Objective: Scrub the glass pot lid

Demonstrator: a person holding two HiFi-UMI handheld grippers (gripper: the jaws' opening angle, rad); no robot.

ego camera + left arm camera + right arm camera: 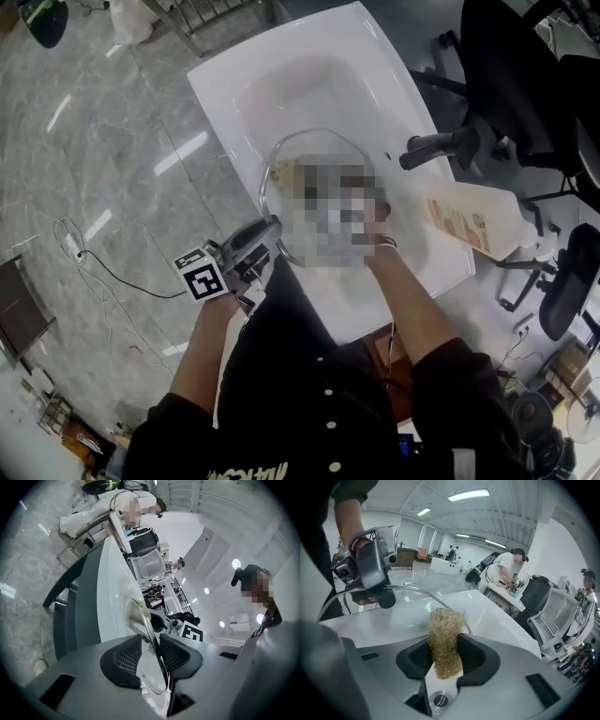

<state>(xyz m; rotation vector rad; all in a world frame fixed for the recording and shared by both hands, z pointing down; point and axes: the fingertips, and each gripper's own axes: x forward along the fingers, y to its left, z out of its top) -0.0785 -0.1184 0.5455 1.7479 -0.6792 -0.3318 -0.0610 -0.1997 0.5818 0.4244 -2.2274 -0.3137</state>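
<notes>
The glass pot lid [302,147] is held tilted over the bowl of the sink [223,77], towards its near edge. Its rim is clamped by the left gripper [151,654]. A straw-coloured scrubber [446,626] is pinched in the right gripper [445,652]. The scrubber is best pressed flat on the glass and worked in circles towards the rim. Pressure should be kept modest so the lid is not levered loose.

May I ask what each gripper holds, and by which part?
Left gripper: glass pot lid, clamped at its rim. Right gripper: fibrous scrubber, pinched by its lower half.
</notes>
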